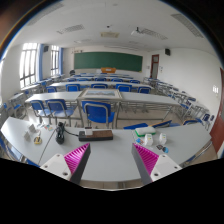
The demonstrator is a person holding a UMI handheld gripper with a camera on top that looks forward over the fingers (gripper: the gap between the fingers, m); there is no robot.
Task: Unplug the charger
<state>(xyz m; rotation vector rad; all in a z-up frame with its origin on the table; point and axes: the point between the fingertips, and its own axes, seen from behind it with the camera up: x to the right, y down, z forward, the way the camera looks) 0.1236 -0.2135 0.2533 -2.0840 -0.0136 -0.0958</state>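
My gripper [110,152] is open and empty above a grey desk [110,165]; its two magenta pads stand wide apart with only bare desk between them. Beyond the left finger [73,158], a small dark upright thing that looks like the charger [60,131] stands near the desk's far edge, with what may be a white socket strip [42,130] beside it. I cannot make out its plug or cable clearly. The charger is well ahead and left of the fingers, apart from them.
A flat dark-edged object [98,133] lies at the desk's far edge ahead. Small green-and-white containers [148,136] and a small item [162,148] sit beyond the right finger. Behind are rows of blue chairs [98,110], desks and a green chalkboard [108,61].
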